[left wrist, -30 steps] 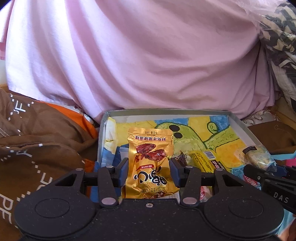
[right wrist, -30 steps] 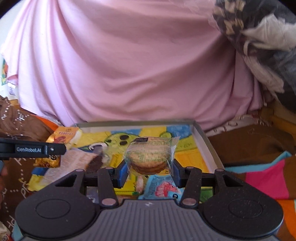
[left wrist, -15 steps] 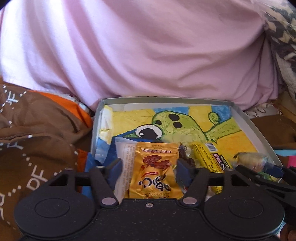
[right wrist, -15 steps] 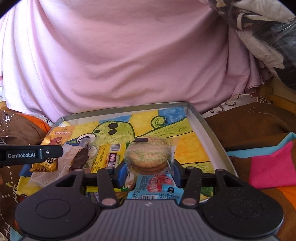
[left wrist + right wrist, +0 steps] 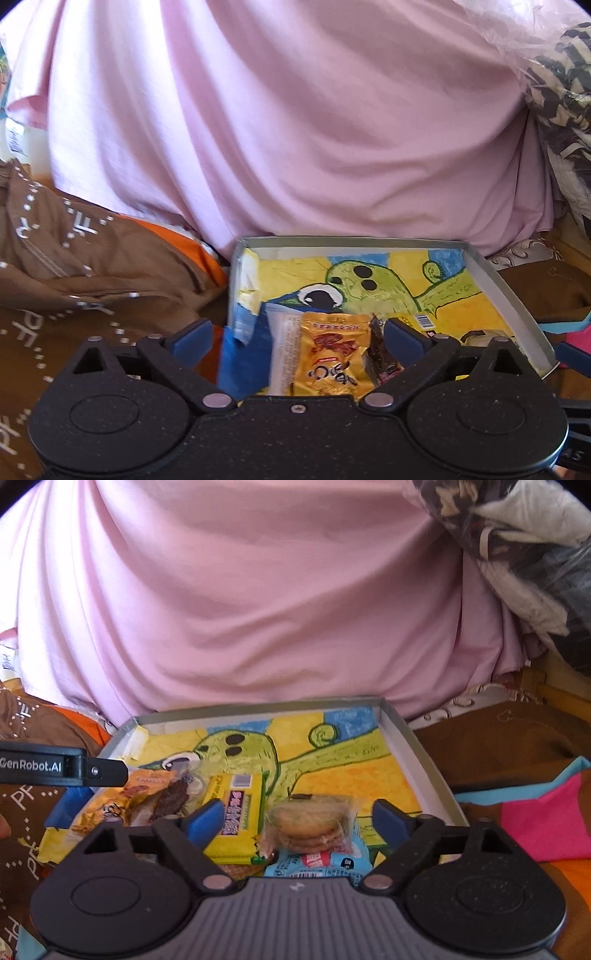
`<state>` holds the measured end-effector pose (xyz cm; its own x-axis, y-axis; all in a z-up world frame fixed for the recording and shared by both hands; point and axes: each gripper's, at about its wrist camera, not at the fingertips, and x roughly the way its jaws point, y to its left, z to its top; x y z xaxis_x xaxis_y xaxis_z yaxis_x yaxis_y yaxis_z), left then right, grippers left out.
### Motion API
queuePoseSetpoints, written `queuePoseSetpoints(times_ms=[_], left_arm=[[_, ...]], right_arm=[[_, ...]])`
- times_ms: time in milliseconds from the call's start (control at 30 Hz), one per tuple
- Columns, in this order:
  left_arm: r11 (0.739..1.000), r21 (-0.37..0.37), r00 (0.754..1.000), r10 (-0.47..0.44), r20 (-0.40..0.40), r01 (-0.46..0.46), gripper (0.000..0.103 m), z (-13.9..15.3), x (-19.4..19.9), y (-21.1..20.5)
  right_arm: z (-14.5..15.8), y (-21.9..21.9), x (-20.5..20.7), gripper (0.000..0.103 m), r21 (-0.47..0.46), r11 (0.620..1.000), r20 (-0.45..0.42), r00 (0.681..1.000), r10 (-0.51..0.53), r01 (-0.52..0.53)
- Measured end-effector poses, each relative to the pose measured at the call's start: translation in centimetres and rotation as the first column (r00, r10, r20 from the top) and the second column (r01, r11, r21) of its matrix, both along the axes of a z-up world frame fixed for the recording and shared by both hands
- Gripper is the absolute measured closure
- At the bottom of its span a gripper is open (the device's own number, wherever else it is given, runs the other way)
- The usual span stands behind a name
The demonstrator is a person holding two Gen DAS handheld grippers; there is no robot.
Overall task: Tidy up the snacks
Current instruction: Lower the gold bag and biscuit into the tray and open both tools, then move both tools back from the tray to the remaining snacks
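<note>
A shallow grey box (image 5: 506, 284) with a green cartoon drawing inside holds the snacks; it also shows in the right wrist view (image 5: 413, 738). My left gripper (image 5: 297, 334) is open, and a gold snack packet (image 5: 332, 354) lies free in the box between its jaws. My right gripper (image 5: 295, 818) is open, and a clear pack of round biscuits (image 5: 310, 823) lies free between its jaws on a blue packet (image 5: 325, 864). A yellow packet (image 5: 236, 812) and a dark brown snack (image 5: 170, 801) lie to the left.
A pink cloth (image 5: 314, 129) hangs behind the box. Brown printed fabric (image 5: 74, 266) lies left of it, and brown, pink and orange fabric (image 5: 535, 805) right. The left gripper's arm (image 5: 62, 766) crosses the left of the right wrist view.
Both grippers have opened and let go: the gold packet and the biscuit pack now lie in the box. Both grippers lowered toward the box first.
</note>
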<state>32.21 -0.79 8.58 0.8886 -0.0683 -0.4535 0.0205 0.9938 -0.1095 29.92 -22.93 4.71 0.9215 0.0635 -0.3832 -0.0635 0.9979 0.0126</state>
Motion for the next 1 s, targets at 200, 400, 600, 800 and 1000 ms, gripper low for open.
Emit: queuePoseSetpoints(times_ms=[200,400,600,800,1000], left_arm=[[0.999,-0.044,1.0,0.026,0.011,-0.026,0.001,1.2,-2.8,1.0],[0.998,-0.056,0.999,0.015,0.036,-0.013,0.001,2.2,-6.2,1.4],[0.999,-0.047,0.999,0.024,0.047,-0.022,0.001,2.3,-10.2,2.9],[0.997,-0.054,0.998,0.063,0.03,-0.061,0.001,0.8,-13.7,4.5],[0.994,-0.076,0.996,0.078,-0.034,-0.08,0.001,-1.2,-15.8,5.5]], right_arm=[[0.3,0.0,-3.4,0.0,0.022,1.0,0.079,0.997,-0.001,-0.001],[1.9,0.5,-6.3,0.0,0.038,0.999,0.147,0.989,0.026,-0.032],[3.6,1.0,-9.1,0.0,0.075,0.995,0.204,0.977,0.052,-0.069],[3.3,1.2,-12.3,0.0,0.089,0.99,0.213,0.973,0.085,-0.106],[1.6,1.6,-15.1,0.0,0.094,0.989,0.163,0.982,0.1,-0.116]])
